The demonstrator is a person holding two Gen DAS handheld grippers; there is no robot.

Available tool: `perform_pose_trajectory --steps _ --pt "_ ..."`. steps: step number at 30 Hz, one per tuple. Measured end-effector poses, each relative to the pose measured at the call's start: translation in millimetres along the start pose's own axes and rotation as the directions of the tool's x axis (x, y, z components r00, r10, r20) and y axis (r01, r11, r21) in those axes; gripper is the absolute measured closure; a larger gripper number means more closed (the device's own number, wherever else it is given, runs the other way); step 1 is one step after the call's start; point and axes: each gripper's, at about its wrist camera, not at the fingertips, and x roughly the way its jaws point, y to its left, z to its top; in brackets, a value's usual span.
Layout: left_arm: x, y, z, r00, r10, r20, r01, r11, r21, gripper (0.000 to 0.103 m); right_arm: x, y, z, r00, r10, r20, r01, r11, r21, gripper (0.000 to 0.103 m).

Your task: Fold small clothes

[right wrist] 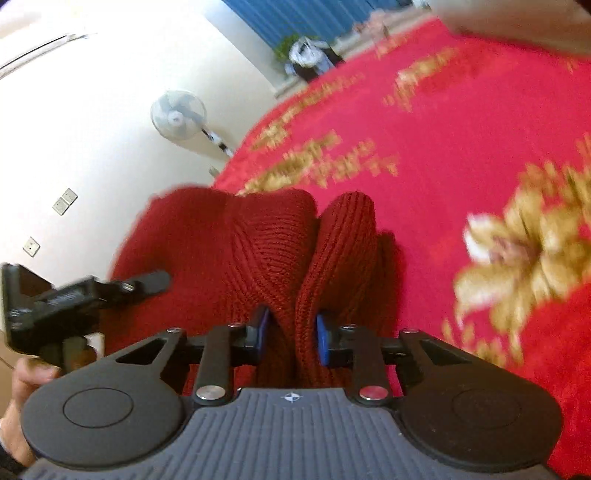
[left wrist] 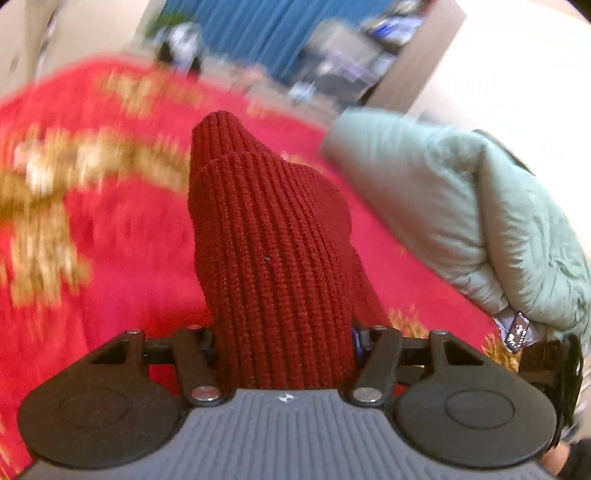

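A dark red ribbed knit garment (left wrist: 269, 236) hangs from my left gripper (left wrist: 282, 339), which is shut on its edge; the knit hides the fingertips. In the right wrist view the same knit (right wrist: 236, 243) is bunched in folds, and my right gripper (right wrist: 291, 332) is shut on it, with the blue pads (right wrist: 322, 339) pressing a fold. The left gripper (right wrist: 55, 302) shows at the left edge of the right wrist view, held by a hand. The garment is lifted above a red bedspread (right wrist: 443, 147).
The red bedspread (left wrist: 110, 229) has gold flower patterns. A pale green puffy jacket (left wrist: 461, 206) lies on it to the right in the left wrist view. A white standing fan (right wrist: 179, 114), a white wall and a blue curtain (left wrist: 280, 33) stand beyond the bed.
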Motion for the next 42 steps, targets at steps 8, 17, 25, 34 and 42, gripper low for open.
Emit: perform_pose_trajectory --steps 8,17,25,34,42 --pt "-17.8 58.0 13.5 0.98 0.192 0.053 -0.183 0.973 -0.138 0.032 71.4 63.3 32.5 0.999 -0.036 0.03 0.04 0.988 -0.151 0.08" --pt "-54.5 103.0 2.7 0.945 0.325 -0.033 -0.323 0.917 -0.233 0.022 97.9 51.1 35.0 0.972 -0.22 -0.083 0.208 0.969 -0.132 0.093" --pt "-68.8 61.0 -19.1 0.962 0.26 -0.076 -0.262 0.965 -0.011 0.022 59.7 74.2 12.9 0.992 -0.048 -0.121 0.018 0.971 -0.239 0.046" --pt "-66.1 31.8 -55.2 0.961 0.228 -0.157 -0.202 0.965 0.165 0.022 40.4 84.7 -6.1 0.984 -0.099 -0.15 0.05 0.953 -0.298 0.088" --pt "-61.2 27.8 -77.4 0.897 0.401 -0.188 -0.346 0.899 0.267 0.02 41.3 88.9 -21.9 0.957 -0.254 -0.137 0.183 0.901 -0.393 0.068"
